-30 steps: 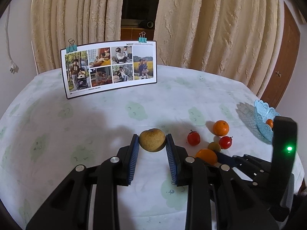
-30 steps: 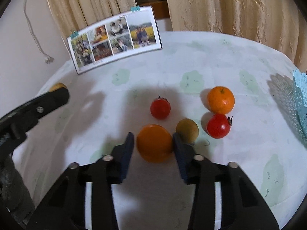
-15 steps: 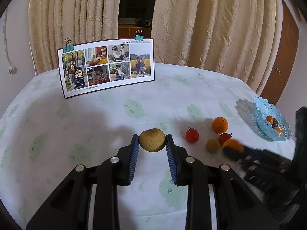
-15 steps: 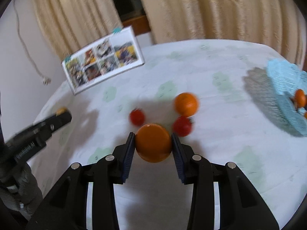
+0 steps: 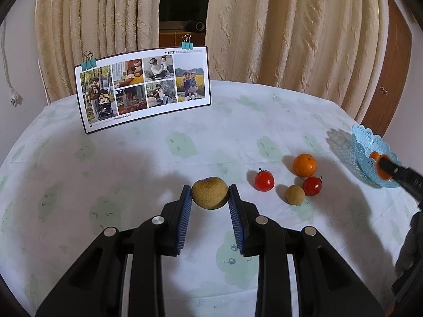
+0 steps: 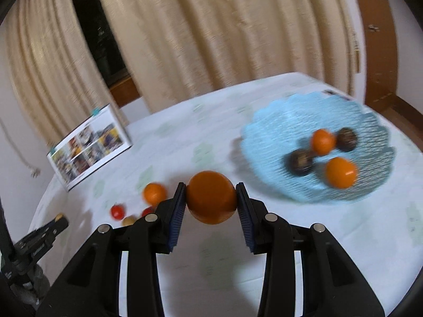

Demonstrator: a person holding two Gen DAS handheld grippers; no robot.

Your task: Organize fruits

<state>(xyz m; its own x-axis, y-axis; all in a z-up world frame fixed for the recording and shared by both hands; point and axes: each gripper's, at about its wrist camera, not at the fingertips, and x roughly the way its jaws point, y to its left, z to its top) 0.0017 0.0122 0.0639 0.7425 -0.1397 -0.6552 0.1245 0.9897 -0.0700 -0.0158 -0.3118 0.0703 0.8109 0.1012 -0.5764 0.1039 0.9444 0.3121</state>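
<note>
A: What do the left tongs (image 5: 210, 194) have?

B: They are clamped on a brown, rough-skinned fruit (image 5: 210, 192), its sides pressed between the blue pads and held above the surface (image 5: 158, 158).

A: And the right tongs (image 6: 211, 198)?

B: Closed on a large orange (image 6: 211, 197), gripped between the pads just short of the blue basket (image 6: 272, 126). The right wrist view is blurred, so detail there is soft.

A: What lies in the basket?

B: Two orange fruits and two dark round ones, all clustered near its middle. From the left wrist view the basket sits at the far right edge of the surface, with the right tongs' tip and their orange against its rim.

A: What remains loose on the surface?

B: A small group to the right of the left tongs: a tangerine (image 5: 304, 165), two red tomatoes (image 5: 264, 181), and a small brown fruit (image 5: 295, 195) that sits just beside the nearer tomato (image 5: 312, 186).

A: Anything else?

B: A photo card (image 5: 144, 87) stands at the back, held by two teal clips, in front of beige curtains (image 5: 290, 26).
</note>
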